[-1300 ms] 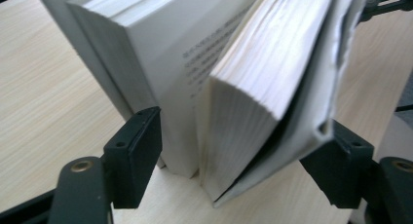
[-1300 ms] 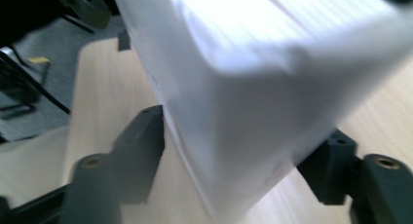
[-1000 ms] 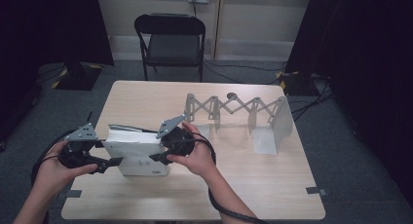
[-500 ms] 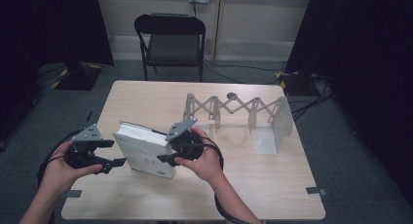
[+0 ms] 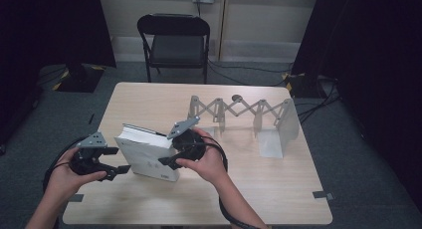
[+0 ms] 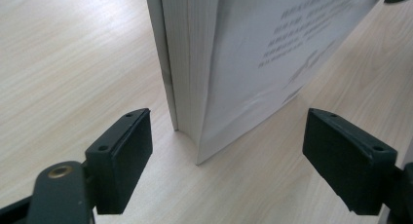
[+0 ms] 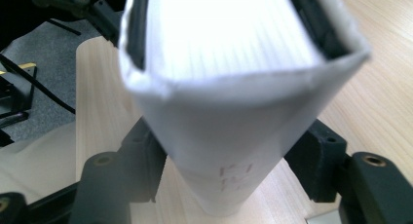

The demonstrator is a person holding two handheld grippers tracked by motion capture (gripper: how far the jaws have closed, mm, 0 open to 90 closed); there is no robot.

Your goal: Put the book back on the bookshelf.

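A: Right, your white book [image 5: 148, 157] stands up on its lower edge near the front left of the wooden table [image 5: 278, 189], leaning a little, pages showing along the top.

B: And your right gripper [image 5: 166, 162] sits at the book's right end. Its jaws have just been opening, and in the right gripper view the book's spine [image 7: 234, 136] stands between them, both black pads [image 7: 316, 160] close against the covers. Whether they press on it I cannot tell.

A: Look at your left gripper [image 5: 122, 169] now. Jaws spread wide, nothing held. In the left gripper view the book's bottom corner [image 6: 199, 156] stands ahead of them and between their lines, clear of both pads [image 6: 134, 151].

B: Agreed, there's bare table on either side of that corner. Your left hand [image 5: 67, 176] hangs at the table's front left edge, just beside the book's left end.

A: Your right hand [image 5: 206, 162] wraps the gripper body, its cable [image 5: 224, 209] looping back toward you.

B: Behind the book, well apart from it, the grey expanding rack [image 5: 239, 112] stands stretched out across the table's right half. A black folding chair [image 5: 174, 42] stands beyond the far edge.
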